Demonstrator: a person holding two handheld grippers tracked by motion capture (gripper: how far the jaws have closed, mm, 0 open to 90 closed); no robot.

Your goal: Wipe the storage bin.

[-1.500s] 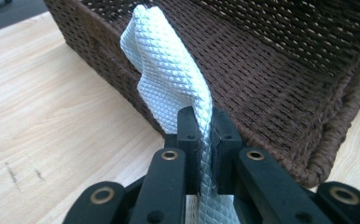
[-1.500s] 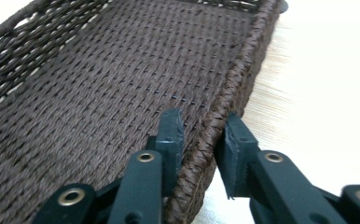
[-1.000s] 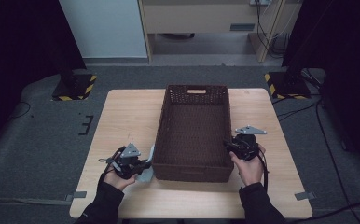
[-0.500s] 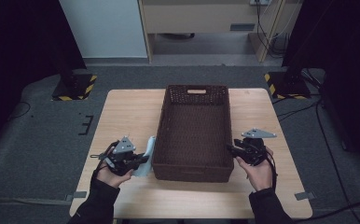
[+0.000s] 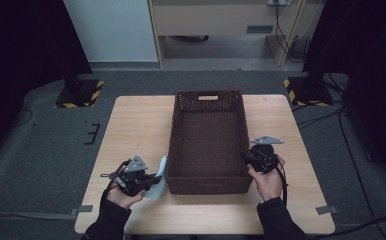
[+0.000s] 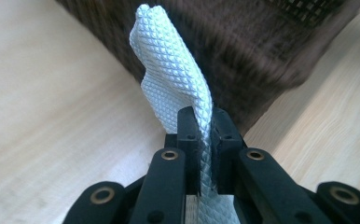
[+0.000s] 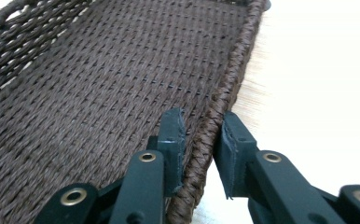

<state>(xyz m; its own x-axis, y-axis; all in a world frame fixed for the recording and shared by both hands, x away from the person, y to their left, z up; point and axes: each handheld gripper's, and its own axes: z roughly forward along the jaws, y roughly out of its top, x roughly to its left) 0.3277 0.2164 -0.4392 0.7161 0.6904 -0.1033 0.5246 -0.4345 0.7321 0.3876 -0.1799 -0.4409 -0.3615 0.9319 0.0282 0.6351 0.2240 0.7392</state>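
A dark brown wicker basket [image 5: 208,94] stands in the middle of the wooden table [image 5: 136,125]. My left gripper [image 5: 153,179] is at the basket's near left corner, shut on a white cloth [image 5: 160,175] with a diamond texture. In the left gripper view the cloth [image 6: 173,74] rises from between the pressed pads of the left gripper [image 6: 205,126] towards the basket wall [image 6: 262,51]. My right gripper [image 5: 247,159] straddles the basket's right rim [image 7: 234,70]. The right gripper [image 7: 201,128] has just been closing its jaws, with one pad inside and one outside, pressing the rim.
The basket is empty inside and has a handle slot in its far wall [image 5: 208,98]. Bare tabletop lies left and right of it. Black stands with yellow-striped feet [image 5: 81,92] sit on the floor beyond the table, with cables [image 5: 331,115] at the right.
The right hand has shifted slightly along the basket's right wall. The left hand with the cloth has stayed about where it was.
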